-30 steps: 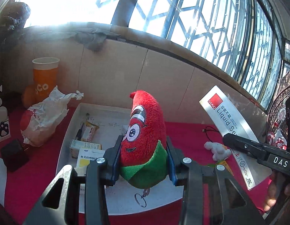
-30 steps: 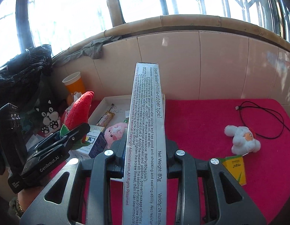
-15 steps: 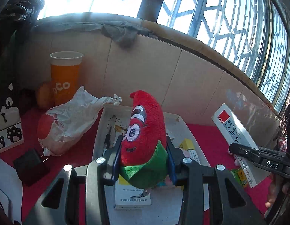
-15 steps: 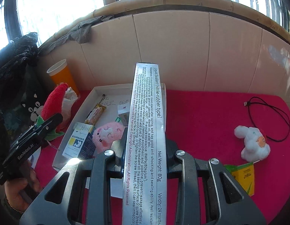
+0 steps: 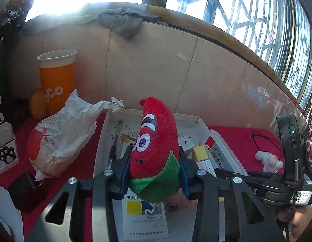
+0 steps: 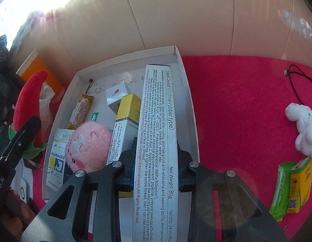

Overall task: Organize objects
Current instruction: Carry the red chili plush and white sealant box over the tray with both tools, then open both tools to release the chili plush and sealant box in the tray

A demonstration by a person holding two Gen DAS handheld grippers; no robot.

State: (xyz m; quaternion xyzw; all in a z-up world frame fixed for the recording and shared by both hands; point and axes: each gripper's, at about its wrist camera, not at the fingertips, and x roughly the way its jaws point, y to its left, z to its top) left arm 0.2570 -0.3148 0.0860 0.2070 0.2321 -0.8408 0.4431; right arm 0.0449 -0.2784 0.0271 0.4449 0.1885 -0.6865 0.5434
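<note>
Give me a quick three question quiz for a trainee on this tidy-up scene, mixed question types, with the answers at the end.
1. True or false: the left gripper has its jaws shut on the red chili plush toy.
2. What does the right gripper hold? A) the pink plush ball B) the liquid sealant box C) the orange paper cup
3. Fill in: the white bunny plush lies on the red ______, outside the white tray.

Key: 1 true; 2 B, the liquid sealant box, above the tray where the pink plush ball lies; 3 cloth.
</note>
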